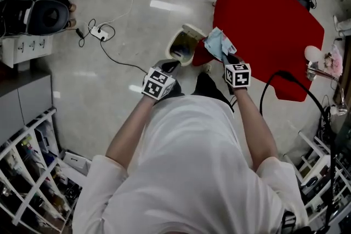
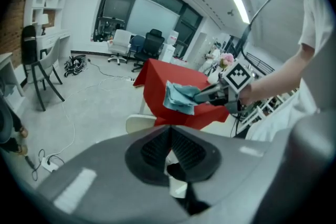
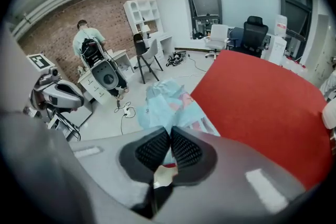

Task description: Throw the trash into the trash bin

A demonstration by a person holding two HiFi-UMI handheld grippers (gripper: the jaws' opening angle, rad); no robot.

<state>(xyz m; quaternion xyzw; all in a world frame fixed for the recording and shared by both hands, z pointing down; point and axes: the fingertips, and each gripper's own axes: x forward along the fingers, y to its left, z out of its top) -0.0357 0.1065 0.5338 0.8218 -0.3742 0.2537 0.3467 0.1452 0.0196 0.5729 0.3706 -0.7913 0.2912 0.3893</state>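
Right tool (image 3: 170, 139): jaws pinched tight on trash (image 1: 219, 44), a pale blue wrapper; print too blurred to read.
Left tool (image 2: 169, 136): jaws together, holding nothing, near bin (image 1: 192, 29).
Trash: over red bench (image 1: 269, 24) edge, just beside bin.
Bin: on floor (image 1: 148, 30) at bench corner; open floor beyond.

The trash bin (image 1: 182, 41) is partly covered: the light blue wrapper (image 1: 219, 44) overlaps its right rim. Above the body of the left gripper (image 2: 169, 150), only a strip of that rim shows. The wrapper's print is too small to read, and its lower end is lost between the jaws of the right gripper (image 3: 169, 147).
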